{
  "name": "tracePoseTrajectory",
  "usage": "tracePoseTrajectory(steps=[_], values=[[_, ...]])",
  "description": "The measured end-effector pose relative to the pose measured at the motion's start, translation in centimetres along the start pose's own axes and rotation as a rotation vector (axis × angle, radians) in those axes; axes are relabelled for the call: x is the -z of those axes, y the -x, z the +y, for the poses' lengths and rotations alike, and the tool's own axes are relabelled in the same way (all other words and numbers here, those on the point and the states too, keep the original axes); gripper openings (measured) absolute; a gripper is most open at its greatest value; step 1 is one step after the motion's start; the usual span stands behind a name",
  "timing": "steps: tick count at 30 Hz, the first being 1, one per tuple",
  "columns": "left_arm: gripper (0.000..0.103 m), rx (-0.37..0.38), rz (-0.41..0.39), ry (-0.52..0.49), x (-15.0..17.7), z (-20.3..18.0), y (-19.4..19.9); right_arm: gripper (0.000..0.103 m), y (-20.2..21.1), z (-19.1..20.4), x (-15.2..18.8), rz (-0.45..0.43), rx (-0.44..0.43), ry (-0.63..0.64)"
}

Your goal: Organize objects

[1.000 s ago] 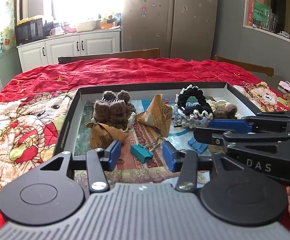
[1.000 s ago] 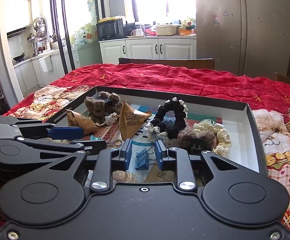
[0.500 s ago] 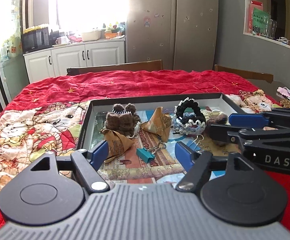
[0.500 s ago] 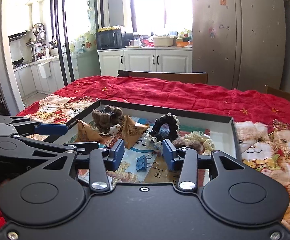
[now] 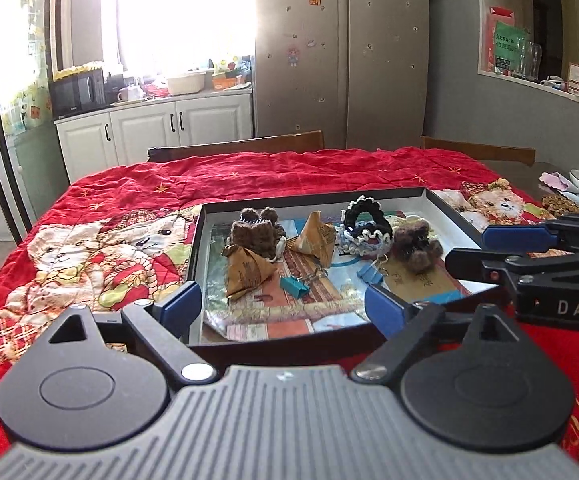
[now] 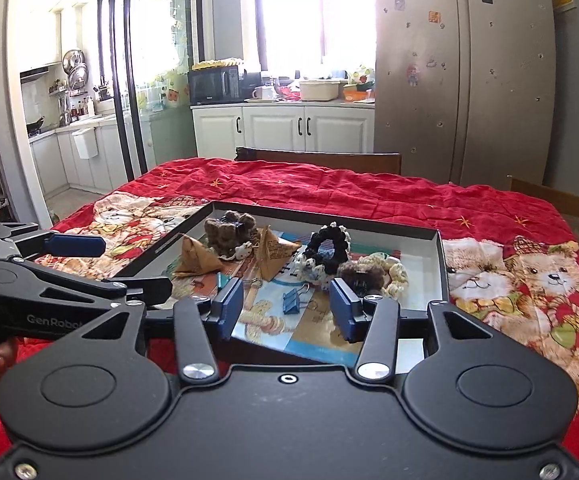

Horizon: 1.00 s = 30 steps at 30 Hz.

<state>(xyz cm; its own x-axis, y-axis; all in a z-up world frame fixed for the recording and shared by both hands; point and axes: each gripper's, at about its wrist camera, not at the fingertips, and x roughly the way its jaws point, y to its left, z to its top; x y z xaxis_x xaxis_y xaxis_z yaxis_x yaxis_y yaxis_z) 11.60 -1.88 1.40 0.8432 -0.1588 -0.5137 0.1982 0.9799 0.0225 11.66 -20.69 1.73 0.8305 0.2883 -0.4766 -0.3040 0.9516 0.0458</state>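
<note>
Kitchen table under a red bear-print quilt [image 5: 137, 184], bearing a shallow black box tray [image 5: 195, 248] of small objects.
In the tray lie a teal binder clip [image 5: 294, 287] and a blue binder clip [image 6: 291, 302], with two folded brown paper packets [image 5: 245, 271], a brown crocheted piece [image 5: 255, 232] and a black-and-white scrunchie [image 5: 366, 221] behind. The left gripper [image 5: 283, 306] and right gripper [image 6: 287, 309] hover over the tray's near edge, jaws opening, nothing between the blue pads [image 6: 231, 307].
</note>
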Motion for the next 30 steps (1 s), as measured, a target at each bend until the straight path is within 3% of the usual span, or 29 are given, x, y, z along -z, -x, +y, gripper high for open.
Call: tracePoseTrajectory(steps=[8, 30], values=[[0.103, -0.01, -0.03, -0.017, 0.7, -0.5, 3.3, 0.051, 3.8, 1.0, 0.7, -0.014, 0.015, 0.006], [0.103, -0.007, 0.01, 0.002, 3.9, -1.4, 8.1, 0.063, 9.8, 2.8, 3.3, -0.013, 0.062, -0.005]])
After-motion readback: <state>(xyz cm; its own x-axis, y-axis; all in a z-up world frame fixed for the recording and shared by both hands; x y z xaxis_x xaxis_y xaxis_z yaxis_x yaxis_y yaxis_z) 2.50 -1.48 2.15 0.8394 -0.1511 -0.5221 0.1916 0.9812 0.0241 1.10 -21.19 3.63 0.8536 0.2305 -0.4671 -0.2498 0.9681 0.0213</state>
